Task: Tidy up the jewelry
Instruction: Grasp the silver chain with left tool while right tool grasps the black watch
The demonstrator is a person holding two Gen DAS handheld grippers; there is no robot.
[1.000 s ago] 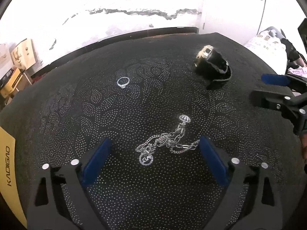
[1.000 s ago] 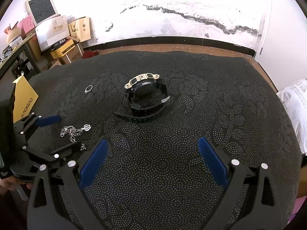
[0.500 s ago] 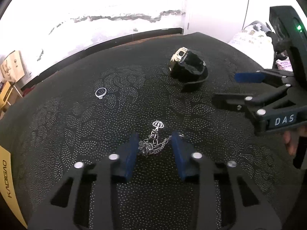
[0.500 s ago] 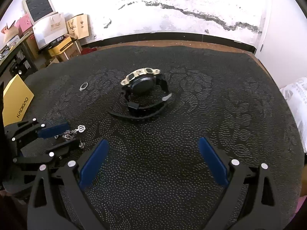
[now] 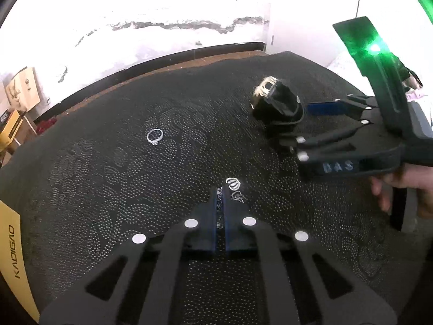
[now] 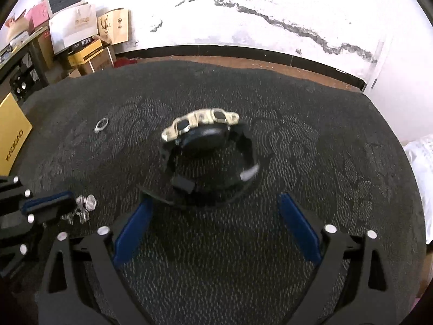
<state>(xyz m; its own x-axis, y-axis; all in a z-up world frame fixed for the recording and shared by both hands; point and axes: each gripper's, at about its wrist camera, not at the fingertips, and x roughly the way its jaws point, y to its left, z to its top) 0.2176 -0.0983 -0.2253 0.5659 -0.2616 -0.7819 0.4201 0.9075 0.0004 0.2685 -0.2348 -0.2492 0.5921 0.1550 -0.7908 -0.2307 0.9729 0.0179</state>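
Note:
My left gripper [image 5: 220,193] is shut on a silver chain bracelet [image 5: 235,189] on the black dotted cloth; its charms stick out past the fingertips. It also shows in the right wrist view [image 6: 84,208], beside the left gripper [image 6: 62,203]. A black watch with a gold bezel [image 6: 205,151] lies in the middle of the cloth, also seen in the left wrist view [image 5: 276,103]. My right gripper [image 6: 213,203] is open just in front of the watch, its fingers either side of the strap. A silver ring [image 5: 154,136] lies apart to the left, also in the right wrist view [image 6: 101,124].
A yellow box [image 5: 13,265] lies at the cloth's left edge. Cardboard boxes and bags [image 6: 81,38] stand beyond the cloth at the far left. A white wall [image 6: 243,13] runs behind. White bedding [image 6: 419,151] lies to the right.
My left gripper has closed on the chain bracelet. My right gripper has moved forward to the watch, which now sits between its open fingers.

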